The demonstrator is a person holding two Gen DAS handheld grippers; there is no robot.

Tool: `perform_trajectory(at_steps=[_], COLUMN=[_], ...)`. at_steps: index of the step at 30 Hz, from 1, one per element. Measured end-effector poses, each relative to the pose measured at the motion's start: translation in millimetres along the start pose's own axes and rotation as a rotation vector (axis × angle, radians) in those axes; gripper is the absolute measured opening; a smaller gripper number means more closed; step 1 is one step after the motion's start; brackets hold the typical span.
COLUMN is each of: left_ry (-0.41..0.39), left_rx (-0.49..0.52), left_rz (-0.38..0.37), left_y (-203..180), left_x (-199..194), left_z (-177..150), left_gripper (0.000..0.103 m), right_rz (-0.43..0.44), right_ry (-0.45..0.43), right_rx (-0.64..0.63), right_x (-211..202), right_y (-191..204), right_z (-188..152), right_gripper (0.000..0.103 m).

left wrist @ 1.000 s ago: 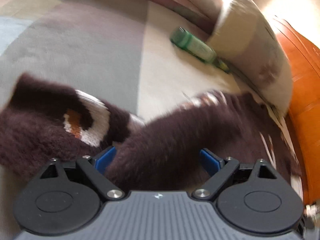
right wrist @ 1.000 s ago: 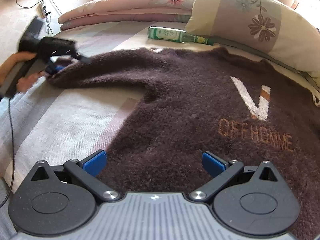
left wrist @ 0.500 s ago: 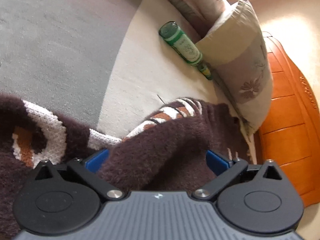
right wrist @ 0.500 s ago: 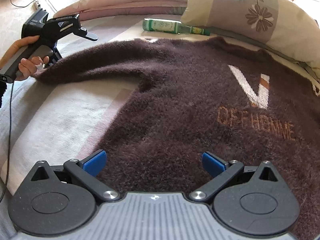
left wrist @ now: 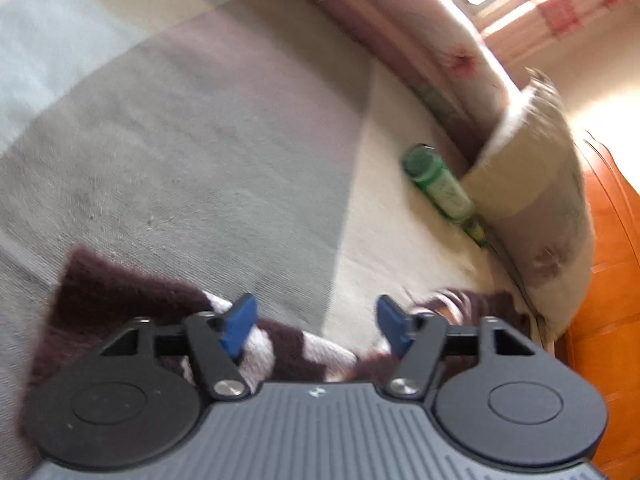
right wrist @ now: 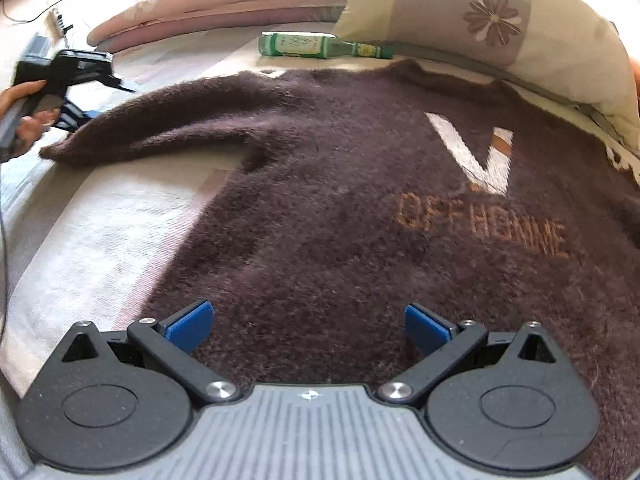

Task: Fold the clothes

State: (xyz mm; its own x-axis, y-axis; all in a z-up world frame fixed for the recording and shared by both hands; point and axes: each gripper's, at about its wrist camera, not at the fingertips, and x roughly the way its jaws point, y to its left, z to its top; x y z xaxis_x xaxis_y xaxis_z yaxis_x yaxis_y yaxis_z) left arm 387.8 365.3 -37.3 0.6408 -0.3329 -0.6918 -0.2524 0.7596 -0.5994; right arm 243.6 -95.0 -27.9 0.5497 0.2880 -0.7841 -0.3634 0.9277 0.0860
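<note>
The dark brown sweater [right wrist: 360,208] lies spread flat on the striped bedspread [right wrist: 100,232], front up, with a white "V" and orange lettering reading "OFFHOMME" across the chest. Its body fills the centre and right of the right wrist view; one sleeve [right wrist: 160,128] stretches out to the left, ending in a cuff near the bed's edge.

The right gripper [right wrist: 308,326] sits low over the lower part of the sweater's body. Its blue pads [right wrist: 188,326] are spread wide, with the knit lying flat between and beneath them; nothing is pinched.

The left gripper [left wrist: 316,322] is seen in its own view with its jaws apart. Between the blue fingertips [left wrist: 238,322] shows bare bedspread; the brown and white striped cuff [left wrist: 276,344] lies just under and behind the fingertips, not clamped. In the right wrist view the same tool appears at far left, held by a hand [right wrist: 24,120], its tip just beside the sleeve end; whether it touches the fabric cannot be determined.

A green bottle [right wrist: 316,45] lies on its side beyond the sweater's collar, close to a floral pillow [right wrist: 480,16]. A folded pink quilt [right wrist: 224,4] lies along the head of the bed. An orange wooden headboard [left wrist: 608,280] is at the right in the left wrist view.
</note>
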Motion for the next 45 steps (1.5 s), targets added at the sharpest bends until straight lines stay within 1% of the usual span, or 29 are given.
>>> perform_trajectory(at_steps=[2,4,6,8,11,13,15,16,18,20,21,23,27,30,31,33,34,35,37,38,42,45], left_ry=[-0.010,-0.028,-0.052,-0.085,-0.139,-0.171,-0.182,-0.166,-0.125,-0.089,-0.073,-0.078,-0.088,-0.100,-0.101,-0.100,-0.102,-0.104,-0.108,-0.109,-0.119,-0.193], left_rx=[0.042,0.068,0.083,0.083,0.082,0.071,0.048,0.018,-0.059,-0.154,-0.218,-0.232,-0.256,-0.220,-0.216,-0.171,-0.146,-0.121,-0.071,-0.046,0.048,0.023], left_rz=[0.003,-0.012,-0.035,-0.039,0.021,0.077,0.112,0.114,0.081,-0.014,-0.072,-0.118,-0.206,-0.197,-0.187,-0.136,-0.109,-0.082,-0.028,-0.001,0.102,0.100], left_y=[-6,-7,-2,6,23,34,50,60,81,102,112,117,126,124,123,115,111,107,100,96,81,84], left_x=[-16,-36,-58,-77,-99,-107,-105,-101,-86,-73,-66,-59,-44,-30,-28,-30,-32,-34,-37,-39,-47,-67], left_z=[-6,-16,-26,-34,-35,-30,-23,-19,-16,-20,-23,-21,-17,-1,1,1,-1,-2,-6,-7,-13,-7], left_gripper=[0.074,0.074,0.075,0.075,0.074,0.074,0.073,0.072,0.072,0.072,0.072,0.072,0.072,0.070,0.067,0.051,0.031,0.014,0.012,0.008,0.005,0.003], right_rz=[0.006,0.013,0.019,0.025,0.034,0.037,0.037,0.035,0.028,0.021,0.016,0.007,0.007,0.002,0.001,0.004,0.005,0.003,-0.002,-0.003,-0.003,-0.009], right_ry=[-0.001,-0.008,-0.012,-0.015,-0.014,-0.013,-0.011,-0.007,0.003,0.016,0.022,0.032,0.050,0.058,0.059,0.056,0.053,0.052,0.054,0.056,0.060,0.053], right_rx=[0.000,-0.009,-0.019,-0.027,-0.040,-0.047,-0.051,-0.052,-0.059,-0.073,-0.086,-0.109,-0.100,-0.099,-0.101,-0.117,-0.124,-0.127,-0.117,-0.108,-0.096,-0.114], right_x=[-1,-3,-5,-7,-10,-11,-12,-12,-10,-8,-8,-6,0,5,6,5,5,5,5,6,5,2], right_y=[1,4,8,12,18,23,26,27,29,31,32,33,34,38,40,43,44,44,43,42,42,44], right_z=[0,-1,-1,-1,-2,-3,-5,-5,-6,-5,-5,-4,-3,-2,-1,0,0,1,1,1,1,1], right_gripper=[0.103,0.103,0.103,0.103,0.103,0.103,0.103,0.103,0.103,0.103,0.103,0.103,0.103,0.103,0.103,0.103,0.103,0.103,0.103,0.103,0.103,0.103])
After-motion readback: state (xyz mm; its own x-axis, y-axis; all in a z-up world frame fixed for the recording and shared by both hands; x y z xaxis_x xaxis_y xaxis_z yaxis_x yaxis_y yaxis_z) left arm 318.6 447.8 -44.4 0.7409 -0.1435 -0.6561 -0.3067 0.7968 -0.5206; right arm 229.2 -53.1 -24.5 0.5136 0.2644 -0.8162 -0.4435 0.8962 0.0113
